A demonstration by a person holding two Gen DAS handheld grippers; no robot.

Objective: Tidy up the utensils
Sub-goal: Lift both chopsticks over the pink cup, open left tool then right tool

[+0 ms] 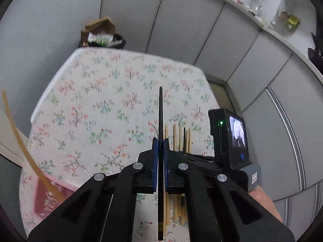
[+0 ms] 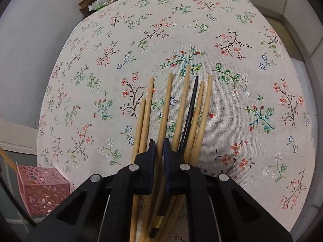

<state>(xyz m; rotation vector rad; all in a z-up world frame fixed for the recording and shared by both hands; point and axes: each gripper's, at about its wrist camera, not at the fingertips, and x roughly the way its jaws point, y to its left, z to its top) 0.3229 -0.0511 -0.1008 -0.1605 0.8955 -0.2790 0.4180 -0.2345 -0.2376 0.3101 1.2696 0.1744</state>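
My left gripper (image 1: pixel 160 141) is shut on a black chopstick (image 1: pixel 160 113) and holds it upright above the floral tablecloth (image 1: pixel 101 100). Several wooden chopsticks (image 1: pixel 179 137) lie on the cloth just right of it. In the right wrist view my right gripper (image 2: pixel 159 143) hovers over the same pile of wooden chopsticks (image 2: pixel 167 104), its jaws nearly closed around one wooden chopstick. One black chopstick (image 2: pixel 191 104) lies among them. A pink perforated holder (image 2: pixel 40 189) stands at the table's near left, with a wooden chopstick (image 1: pixel 22 141) leaning out of it.
The right gripper's camera unit (image 1: pixel 232 139) sits just right of my left gripper. A bin with cardboard and rubbish (image 1: pixel 101 34) stands beyond the table's far edge. Grey partition walls (image 1: pixel 201 30) surround the table.
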